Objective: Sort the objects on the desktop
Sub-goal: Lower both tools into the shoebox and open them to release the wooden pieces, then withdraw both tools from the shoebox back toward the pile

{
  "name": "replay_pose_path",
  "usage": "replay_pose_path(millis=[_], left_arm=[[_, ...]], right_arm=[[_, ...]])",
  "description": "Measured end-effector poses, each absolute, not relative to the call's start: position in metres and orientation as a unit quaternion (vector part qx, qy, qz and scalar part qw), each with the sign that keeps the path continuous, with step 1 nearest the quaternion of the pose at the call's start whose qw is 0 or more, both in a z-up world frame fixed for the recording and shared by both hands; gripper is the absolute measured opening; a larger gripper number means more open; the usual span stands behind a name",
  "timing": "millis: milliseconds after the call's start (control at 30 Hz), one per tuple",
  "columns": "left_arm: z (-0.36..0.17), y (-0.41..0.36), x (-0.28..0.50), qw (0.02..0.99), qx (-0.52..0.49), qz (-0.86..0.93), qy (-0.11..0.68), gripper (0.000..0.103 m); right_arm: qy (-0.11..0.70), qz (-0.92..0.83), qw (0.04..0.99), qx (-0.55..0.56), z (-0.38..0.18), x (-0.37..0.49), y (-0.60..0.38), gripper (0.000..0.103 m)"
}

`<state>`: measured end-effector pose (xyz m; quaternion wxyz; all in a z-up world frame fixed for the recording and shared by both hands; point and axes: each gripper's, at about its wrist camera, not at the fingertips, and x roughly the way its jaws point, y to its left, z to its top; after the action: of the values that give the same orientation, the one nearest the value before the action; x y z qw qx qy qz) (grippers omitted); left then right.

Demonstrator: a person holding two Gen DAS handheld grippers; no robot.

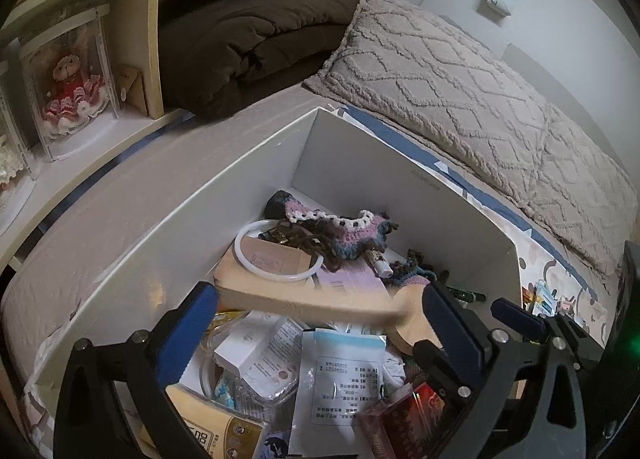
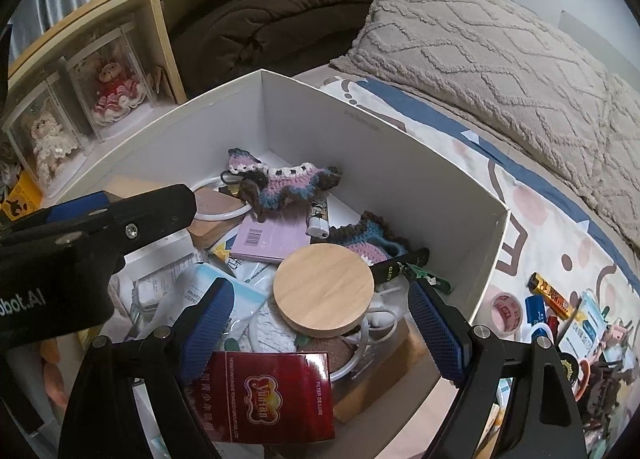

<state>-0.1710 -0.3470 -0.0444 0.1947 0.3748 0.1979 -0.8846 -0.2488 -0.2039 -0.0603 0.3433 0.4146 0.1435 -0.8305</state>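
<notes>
Hovering over the white box point(image 2: 440, 187), both jaws spread.

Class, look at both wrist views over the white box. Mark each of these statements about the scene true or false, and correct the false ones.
1. The white box is empty. False: it holds crochet pieces, papers, packets and more.
2. The right gripper has its jaws open. True; nothing is pressed between them.
3. The round wooden lid lies outside the box. False: it lies inside, on the pile.
4. A red cigarette pack lies at the near end of the box. True.
5. The dolls on the shelf stand in clear cases. True.
6. The white ring hangs on the box wall. False: it lies flat on a wooden board.
</notes>
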Motion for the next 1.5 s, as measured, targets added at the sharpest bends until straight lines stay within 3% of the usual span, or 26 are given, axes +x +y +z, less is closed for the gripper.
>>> replay_pose_path(millis=[867,933,967,1500], left_arm=[[-0.046,-0.349,-0.171,0.194,0.373,-0.884,0.203,0.103],[-0.046,-0.349,-0.171,0.194,0.373,-0.884,0.203,0.103],[-0.046,-0.349,-0.171,0.193,0.373,-0.885,0.203,0.103],[-0.042,-0.349,-0.168,0.206,0.369,-0.886,0.194,0.103]], right_arm=[[0.139,-0.839,0.342,0.4,-0.058,-0.246,-0.201,0.089],[0.136,-0.841,0.341,0.397,-0.056,-0.247,-0.2,0.094],[0.134,-0.843,0.339,0.395,-0.056,-0.247,-0.199,0.103],[0.13,-0.852,0.334,0.382,-0.054,-0.245,-0.18,0.103]])
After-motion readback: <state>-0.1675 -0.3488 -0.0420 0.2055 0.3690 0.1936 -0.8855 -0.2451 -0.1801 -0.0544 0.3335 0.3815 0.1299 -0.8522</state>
